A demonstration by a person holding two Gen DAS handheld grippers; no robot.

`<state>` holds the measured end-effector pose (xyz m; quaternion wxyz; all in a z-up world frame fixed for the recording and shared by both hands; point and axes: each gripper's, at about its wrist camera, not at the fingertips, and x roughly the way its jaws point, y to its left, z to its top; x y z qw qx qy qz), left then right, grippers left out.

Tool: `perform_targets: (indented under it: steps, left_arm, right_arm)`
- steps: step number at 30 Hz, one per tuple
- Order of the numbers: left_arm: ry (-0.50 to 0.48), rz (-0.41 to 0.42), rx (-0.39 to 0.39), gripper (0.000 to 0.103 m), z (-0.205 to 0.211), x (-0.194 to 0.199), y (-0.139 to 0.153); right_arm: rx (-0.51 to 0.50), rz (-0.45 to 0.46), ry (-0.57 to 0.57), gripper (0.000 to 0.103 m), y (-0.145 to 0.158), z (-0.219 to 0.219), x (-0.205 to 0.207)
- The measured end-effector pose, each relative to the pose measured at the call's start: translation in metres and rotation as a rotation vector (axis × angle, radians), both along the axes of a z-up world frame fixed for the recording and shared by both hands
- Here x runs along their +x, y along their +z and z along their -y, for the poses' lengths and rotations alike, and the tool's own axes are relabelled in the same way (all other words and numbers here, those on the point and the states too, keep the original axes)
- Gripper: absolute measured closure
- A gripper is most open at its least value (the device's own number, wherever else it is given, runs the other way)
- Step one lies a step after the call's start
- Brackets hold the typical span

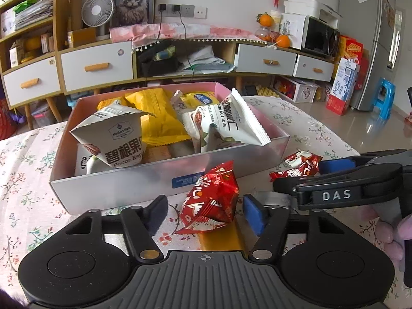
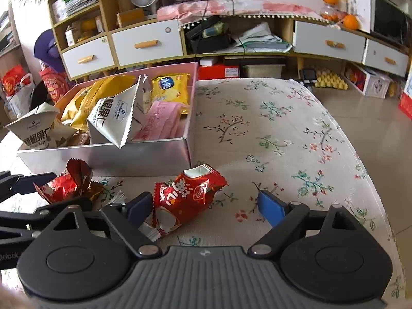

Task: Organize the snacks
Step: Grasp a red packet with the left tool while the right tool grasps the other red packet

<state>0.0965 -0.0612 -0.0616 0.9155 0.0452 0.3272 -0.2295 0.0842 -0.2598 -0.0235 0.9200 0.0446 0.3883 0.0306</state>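
A silver box (image 1: 144,180) with a pink inside holds white pecan packs (image 1: 121,139), yellow packs (image 1: 159,113) and other snacks; it also shows in the right wrist view (image 2: 128,154). Two red snack packs lie on the floral cloth in front of it. My left gripper (image 1: 203,213) is open with one red pack (image 1: 211,200) between its fingers, not clamped. My right gripper (image 2: 206,206) is open around the other red pack (image 2: 185,198), which touches its left finger. The right gripper also shows in the left wrist view (image 1: 296,177), beside that pack (image 1: 301,164).
The table with the floral cloth (image 2: 283,134) reaches to its right edge (image 2: 373,180). A yellow strip (image 1: 221,237) lies under the left gripper. Behind stand a wooden sideboard with drawers (image 1: 95,67), a fan (image 1: 97,7) and a microwave (image 1: 319,36).
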Motion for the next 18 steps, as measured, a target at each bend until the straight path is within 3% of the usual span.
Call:
perform_targets:
  steps: [7,16,18]
  left_arm:
    - [-0.003,-0.009,0.007,0.06,0.0031,0.0006,-0.0003]
    - [0.003,-0.008,0.021,0.063,0.0053,-0.0006,0.0031]
    - [0.004,-0.012,0.016,0.063,0.0048,-0.0005,0.0043]
  right_arm:
    - [-0.025,0.016,0.026,0.031,0.0004,-0.0043,0.0012]
    - [-0.018,0.004,0.029,0.065,0.005,-0.0039,0.0042]
    - [-0.003,-0.006,0.023,0.066,0.0058,-0.0029,0.0051]
